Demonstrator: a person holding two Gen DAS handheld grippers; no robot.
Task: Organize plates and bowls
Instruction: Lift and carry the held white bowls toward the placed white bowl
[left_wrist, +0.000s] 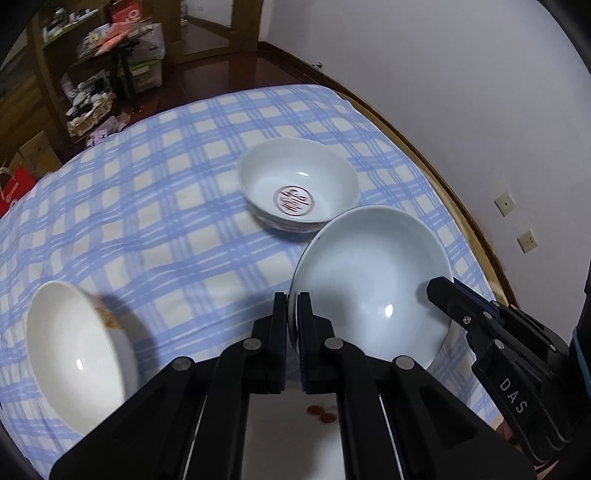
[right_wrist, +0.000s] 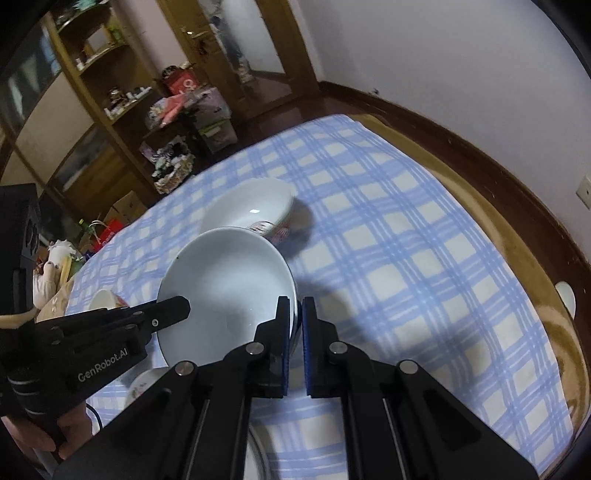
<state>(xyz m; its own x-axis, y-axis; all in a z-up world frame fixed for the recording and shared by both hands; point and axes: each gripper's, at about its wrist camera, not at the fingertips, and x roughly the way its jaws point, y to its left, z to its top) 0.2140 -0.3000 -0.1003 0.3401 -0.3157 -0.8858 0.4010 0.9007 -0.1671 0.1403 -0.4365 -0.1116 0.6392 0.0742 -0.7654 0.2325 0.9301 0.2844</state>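
The jaws of the left gripper (left_wrist: 294, 325) are clamped on the near rim of a pale blue-white, shallow glazed ceramic bowl (left_wrist: 369, 280), and the jaws of the right gripper (right_wrist: 294, 332) are clamped on the opposite rim of the same bowl (right_wrist: 225, 288). The bowl hangs tilted between the two grippers, above the tabletop (left_wrist: 166, 221), which carries a blue-and-white checked cloth. Judged from this two-point hold, the step in hand is carrying the bowl toward a stack. Keep both grippers at matched height and spacing so the rim neither twists nor slips, and level the bowl before lowering it. The carried bowl is empty. Just beyond it stands a white porcelain bowl with a round red emblem inside (left_wrist: 299, 184), also empty. A white bowl with a patterned outer wall (left_wrist: 74, 350) lies tilted at the left, empty as well.
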